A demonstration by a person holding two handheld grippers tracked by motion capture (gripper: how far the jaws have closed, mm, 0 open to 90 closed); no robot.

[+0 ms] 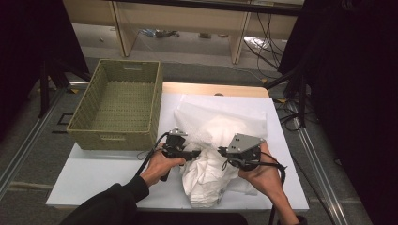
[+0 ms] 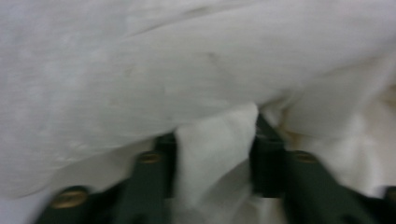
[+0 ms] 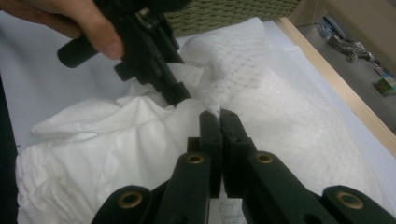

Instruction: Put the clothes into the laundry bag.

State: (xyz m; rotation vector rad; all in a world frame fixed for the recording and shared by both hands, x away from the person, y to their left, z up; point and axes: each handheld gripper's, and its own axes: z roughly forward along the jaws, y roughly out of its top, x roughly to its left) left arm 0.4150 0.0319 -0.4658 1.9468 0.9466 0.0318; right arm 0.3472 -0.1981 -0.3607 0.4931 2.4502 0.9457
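Observation:
A crumpled white cloth (image 1: 204,180) lies at the table's front, partly inside a white mesh bag (image 1: 225,119) spread behind it. My left gripper (image 1: 199,152) comes from the left and is shut on a fold of the cloth (image 2: 187,70), which fills the space between its jaws (image 2: 215,135). My right gripper (image 1: 220,151) faces it from the right, its jaws pressed together on the mesh bag's edge (image 3: 219,114). In the right gripper view the bag (image 3: 280,107) stretches away to the right. The cloth (image 3: 102,140) bunches at the left, with the left gripper (image 3: 180,98) touching it.
A woven green basket (image 1: 112,138), empty, stands at the table's back left, close to the left hand. The white table (image 1: 94,173) has bare room at its front left. A wooden edge (image 1: 211,89) runs along the back, and cables lie on the floor beyond.

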